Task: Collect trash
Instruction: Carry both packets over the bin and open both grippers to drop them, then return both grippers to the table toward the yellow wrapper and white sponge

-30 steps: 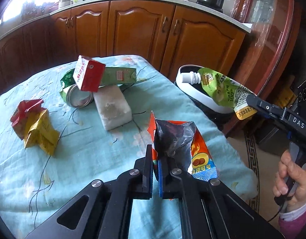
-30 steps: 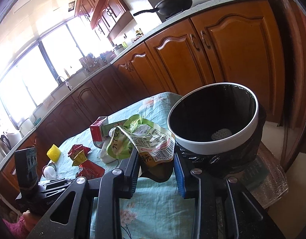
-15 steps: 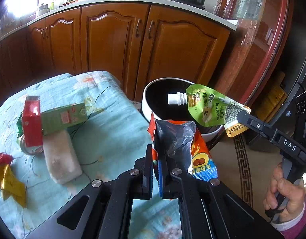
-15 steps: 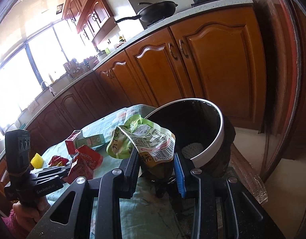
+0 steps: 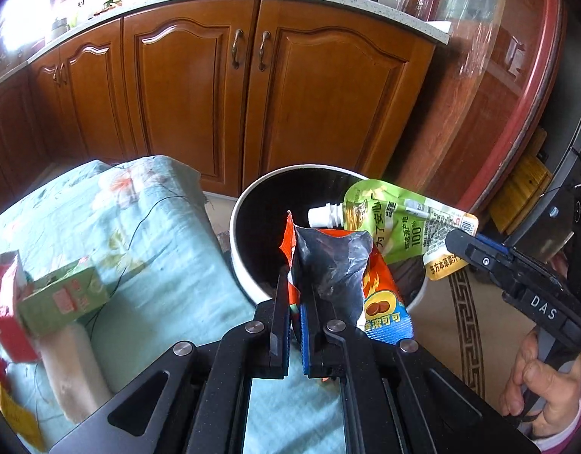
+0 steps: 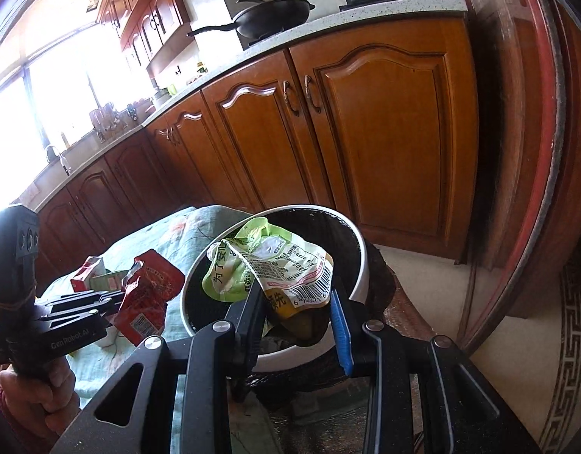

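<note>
Both hand-held grippers clamp trash: right hand-held gripper holds its green spouted pouch above the trash bin directly ahead, left hand-held gripper pinches a snack bag short of the rim.

Window glare, fisheye-warped dark edges

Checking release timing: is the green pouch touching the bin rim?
Cannot tell. In the right wrist view the green pouch, clamped in the right gripper, overlaps the bin rim; neither view shows contact or a gap.
</note>
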A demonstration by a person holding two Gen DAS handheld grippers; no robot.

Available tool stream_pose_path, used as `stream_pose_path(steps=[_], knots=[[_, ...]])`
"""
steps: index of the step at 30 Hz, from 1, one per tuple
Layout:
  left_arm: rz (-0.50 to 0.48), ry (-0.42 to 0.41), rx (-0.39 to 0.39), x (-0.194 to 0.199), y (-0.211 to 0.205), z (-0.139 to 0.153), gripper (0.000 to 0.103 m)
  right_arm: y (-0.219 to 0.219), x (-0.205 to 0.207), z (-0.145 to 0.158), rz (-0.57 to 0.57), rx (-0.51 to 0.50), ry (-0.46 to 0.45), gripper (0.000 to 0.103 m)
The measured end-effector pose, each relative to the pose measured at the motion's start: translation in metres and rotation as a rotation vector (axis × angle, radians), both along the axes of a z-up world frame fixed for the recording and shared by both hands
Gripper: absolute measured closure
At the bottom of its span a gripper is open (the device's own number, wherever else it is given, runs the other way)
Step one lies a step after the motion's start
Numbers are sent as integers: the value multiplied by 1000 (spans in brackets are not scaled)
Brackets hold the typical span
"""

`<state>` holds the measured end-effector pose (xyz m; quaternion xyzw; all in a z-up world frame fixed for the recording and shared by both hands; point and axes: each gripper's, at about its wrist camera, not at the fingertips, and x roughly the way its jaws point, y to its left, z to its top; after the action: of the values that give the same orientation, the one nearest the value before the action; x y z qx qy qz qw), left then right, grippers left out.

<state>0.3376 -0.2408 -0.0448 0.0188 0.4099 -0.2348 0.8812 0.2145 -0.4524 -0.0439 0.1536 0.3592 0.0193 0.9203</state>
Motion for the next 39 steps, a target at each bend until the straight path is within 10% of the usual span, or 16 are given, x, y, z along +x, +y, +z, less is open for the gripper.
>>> stream_pose_path(steps=[9, 13, 15, 30, 39], knots=[[-1, 30, 36, 30, -28, -14, 95, -1, 24, -11, 10, -53, 60, 70], [24, 39, 49, 37, -34, -16, 48, -4, 34, -15, 14, -51, 77, 65], [32, 27, 44, 36, -33, -14, 41, -7, 35, -15, 13, -40, 79, 54], [115, -37, -25, -28, 21, -5, 27, 8, 1, -2, -28, 65, -15, 12], [229, -47, -43, -90, 90, -9, 26, 65, -14, -6, 62, 128, -6, 9]])
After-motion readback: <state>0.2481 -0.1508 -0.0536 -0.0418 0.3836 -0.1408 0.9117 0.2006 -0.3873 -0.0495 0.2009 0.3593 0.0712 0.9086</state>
